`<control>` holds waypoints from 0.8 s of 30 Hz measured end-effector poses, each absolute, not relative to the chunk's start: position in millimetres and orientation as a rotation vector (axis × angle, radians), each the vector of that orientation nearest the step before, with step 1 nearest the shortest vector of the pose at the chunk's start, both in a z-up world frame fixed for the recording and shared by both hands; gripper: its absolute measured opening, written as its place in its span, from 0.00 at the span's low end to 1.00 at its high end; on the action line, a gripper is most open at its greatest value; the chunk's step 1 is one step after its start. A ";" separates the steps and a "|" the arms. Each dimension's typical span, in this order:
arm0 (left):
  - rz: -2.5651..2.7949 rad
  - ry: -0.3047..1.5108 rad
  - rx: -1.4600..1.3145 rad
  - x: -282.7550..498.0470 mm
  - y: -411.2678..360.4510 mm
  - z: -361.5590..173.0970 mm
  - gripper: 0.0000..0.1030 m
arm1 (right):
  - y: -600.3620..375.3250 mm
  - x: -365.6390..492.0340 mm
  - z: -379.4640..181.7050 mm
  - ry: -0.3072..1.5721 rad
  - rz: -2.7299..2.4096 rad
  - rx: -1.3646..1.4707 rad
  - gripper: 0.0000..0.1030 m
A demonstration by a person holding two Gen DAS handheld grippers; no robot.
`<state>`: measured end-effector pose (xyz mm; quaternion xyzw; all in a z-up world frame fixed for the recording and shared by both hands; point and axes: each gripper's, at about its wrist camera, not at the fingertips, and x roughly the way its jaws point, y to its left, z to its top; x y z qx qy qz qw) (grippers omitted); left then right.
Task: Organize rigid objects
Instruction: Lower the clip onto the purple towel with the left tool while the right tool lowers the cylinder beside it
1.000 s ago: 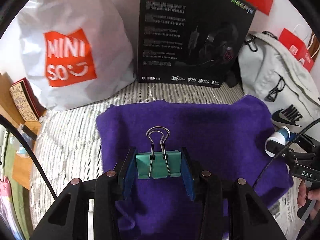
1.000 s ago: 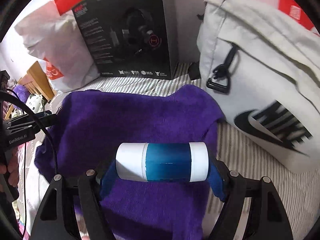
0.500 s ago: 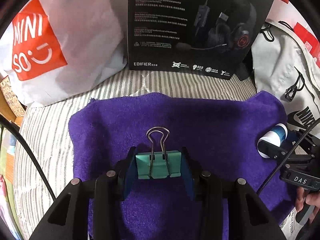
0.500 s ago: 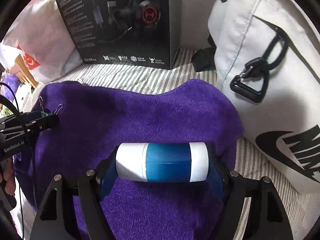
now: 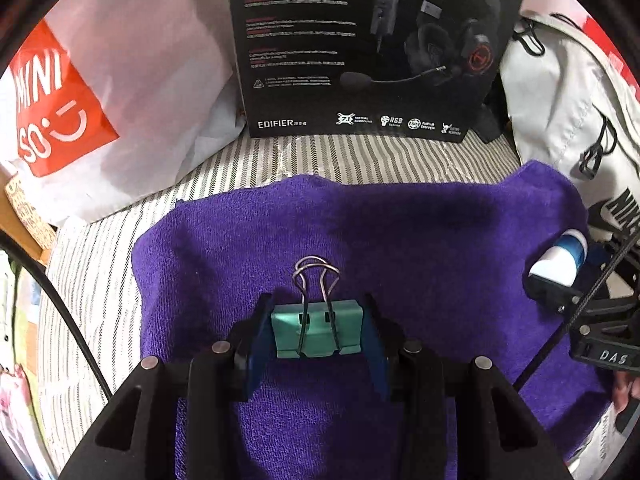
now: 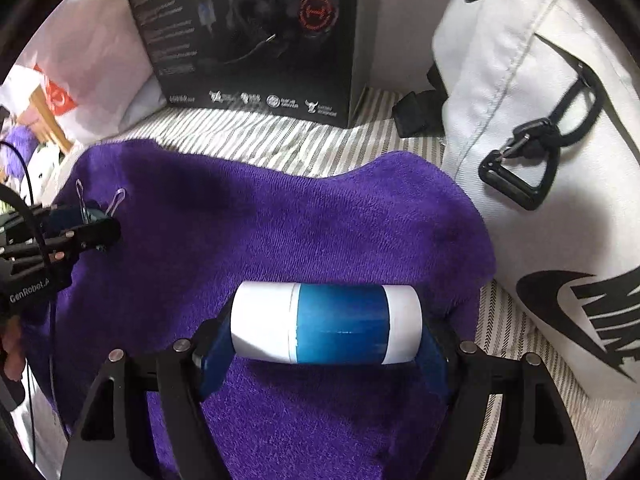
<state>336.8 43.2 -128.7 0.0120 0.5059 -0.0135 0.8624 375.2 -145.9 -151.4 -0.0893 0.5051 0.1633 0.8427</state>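
My left gripper (image 5: 318, 330) is shut on a teal binder clip (image 5: 316, 332) with silver wire handles, held low over a purple towel (image 5: 400, 248). My right gripper (image 6: 326, 328) is shut on a white and blue cylinder (image 6: 326, 322), held sideways over the same towel (image 6: 280, 224). In the left wrist view the cylinder (image 5: 560, 260) and right gripper show at the right edge. In the right wrist view the left gripper (image 6: 94, 222) and the clip's handles show at the left edge.
The towel lies on a striped bed cover (image 5: 360, 156). A black headset box (image 5: 360, 48) stands behind it. A white Miniso bag (image 5: 100, 92) is at the back left. A white Nike backpack (image 6: 540, 160) is on the right.
Both grippers have moved forward and lower over the towel, towards the headset box. Each still holds its object.
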 end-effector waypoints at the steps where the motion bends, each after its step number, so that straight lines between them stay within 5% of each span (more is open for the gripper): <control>1: -0.027 1.061 0.024 336.8 42.8 -129.0 0.39 | -146.2 375.2 -151.1 1.069 0.345 -0.189 0.75; 17: -0.015 1.107 0.022 315.5 39.3 -136.2 0.76 | -151.3 354.7 -145.7 1.118 0.393 -0.226 0.77; 24: -0.014 1.135 0.005 296.6 37.7 -133.6 0.77 | -159.3 335.7 -135.3 1.119 0.379 -0.222 0.87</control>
